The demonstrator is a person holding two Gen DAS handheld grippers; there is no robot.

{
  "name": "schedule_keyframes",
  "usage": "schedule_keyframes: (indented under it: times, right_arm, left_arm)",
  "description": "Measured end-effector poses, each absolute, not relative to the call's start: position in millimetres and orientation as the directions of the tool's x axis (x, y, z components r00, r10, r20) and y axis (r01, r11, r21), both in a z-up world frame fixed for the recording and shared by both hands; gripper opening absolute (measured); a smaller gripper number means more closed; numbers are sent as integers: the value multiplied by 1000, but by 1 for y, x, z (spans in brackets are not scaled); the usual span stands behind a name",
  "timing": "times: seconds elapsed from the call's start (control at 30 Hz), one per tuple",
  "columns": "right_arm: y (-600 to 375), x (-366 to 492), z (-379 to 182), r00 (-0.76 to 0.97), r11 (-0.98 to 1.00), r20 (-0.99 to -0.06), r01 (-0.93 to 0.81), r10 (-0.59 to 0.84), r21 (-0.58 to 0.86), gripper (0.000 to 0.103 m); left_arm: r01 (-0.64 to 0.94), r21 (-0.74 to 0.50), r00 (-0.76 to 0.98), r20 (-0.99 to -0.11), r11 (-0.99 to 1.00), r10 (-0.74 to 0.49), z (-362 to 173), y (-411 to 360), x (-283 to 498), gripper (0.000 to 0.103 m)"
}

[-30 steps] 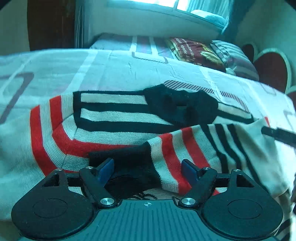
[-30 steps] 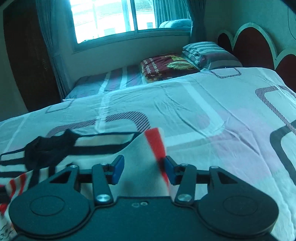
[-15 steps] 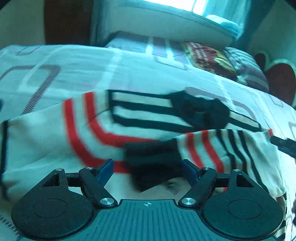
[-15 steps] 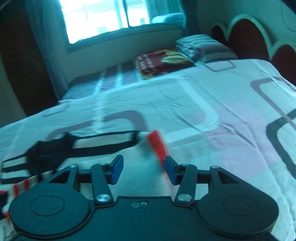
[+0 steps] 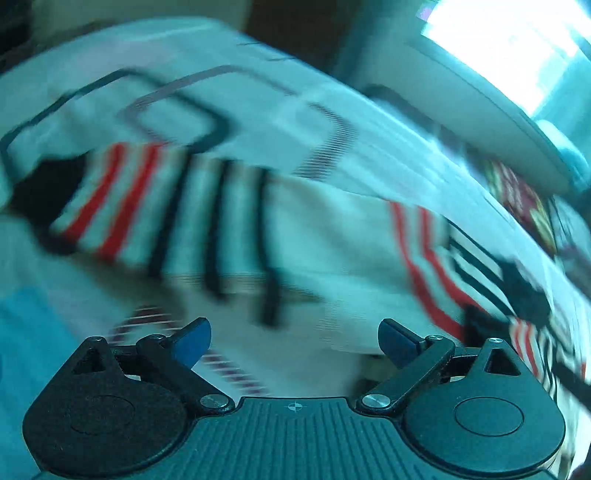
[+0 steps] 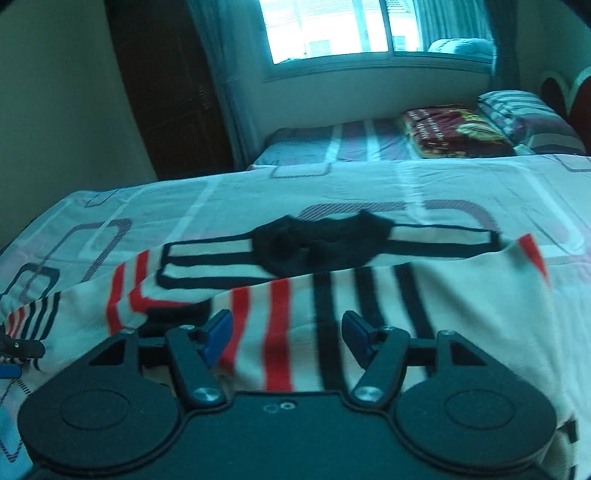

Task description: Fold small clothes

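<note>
I find the striped sweater (image 6: pixel 424 295) lying on the bed (image 6: pixel 258 192), one fold laid across. My left tool (image 5: pixel 293 341) and right tool (image 6: pixel 286 334) have just been opening and hold nothing. Further folds remain.

The black cuff is released by the left gripper (image 5: pixel 293 341), whose jaws have just been opening; the red-edged corner of the striped sweater (image 6: pixel 369 295) is released by the right gripper (image 6: pixel 286 334), also just opening.

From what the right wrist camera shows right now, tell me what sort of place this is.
A bedroom, most likely. The striped garment lies spread on a bed with a patterned sheet; a striped pillow and a folded dark red blanket sit near the headboard, under a bright window.
</note>
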State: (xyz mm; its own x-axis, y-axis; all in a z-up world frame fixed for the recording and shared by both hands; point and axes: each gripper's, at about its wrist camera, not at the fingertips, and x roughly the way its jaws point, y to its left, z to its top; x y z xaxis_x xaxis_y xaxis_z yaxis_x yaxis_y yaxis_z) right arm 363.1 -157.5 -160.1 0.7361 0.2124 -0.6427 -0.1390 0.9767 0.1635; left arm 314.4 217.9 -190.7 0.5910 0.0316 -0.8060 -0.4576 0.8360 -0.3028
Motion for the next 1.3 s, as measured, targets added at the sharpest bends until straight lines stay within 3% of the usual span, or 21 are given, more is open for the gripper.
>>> schedule_keyframes:
  times: [0.13, 0.23, 0.33, 0.53, 0.63, 0.67, 0.83, 0.9, 1.03, 1.13, 1.3]
  right_arm:
    - [-136, 361, -162, 727, 973, -646, -166, 232, 163, 65]
    - [-125, 362, -164, 722, 972, -651, -173, 235, 159, 65]
    - [-117, 363, -166, 725, 973, -649, -169, 229, 155, 67]
    - [-109, 365, -171, 734, 980, -650, -142, 199, 140, 67]
    - [-107, 368, -173, 738, 984, -651, -126, 177, 124, 67]
    - [-106, 369, -174, 739, 986, -652, -122, 169, 118, 67]
    - [-109, 371, -175, 754, 992, -645, -87, 123, 88, 66]
    - [-106, 378, -187, 708, 994, -698, -99, 106, 50, 66]
    - [-115, 380, -189, 691, 990, -708, -105, 144, 99, 66]
    - [-136, 368, -171, 740, 986, -656, -67, 152, 154, 65]
    - [-188, 350, -154, 754, 990, -650, 1, 90, 139, 65]
  left_arm:
    - [-538, -361, 607, -793, 762, 52, -205, 259, 295, 96]
    - [-562, -397, 620, -783, 726, 52, -219, 284, 294, 66]
    - [-564, -443, 653, -756, 697, 48, -223, 306, 295, 55]
    - [-572, -528, 715, -697, 628, 65, -234, 342, 306, 53]
    - [-611, -513, 699, -707, 603, 107, -235, 348, 313, 13]
    - [-618, -516, 697, -708, 593, 112, -235, 351, 314, 10]
    - [-535, -486, 758, -638, 691, 138, -198, 333, 322, 7]
    - [-433, -467, 806, -584, 771, 99, -172, 311, 335, 7]
    - [-190, -441, 862, -503, 877, -66, -128, 240, 368, 7]
    - [1, -431, 848, -477, 902, -229, -112, 170, 390, 7]
    - [253, -412, 745, -494, 875, -448, -119, 43, 407, 6]
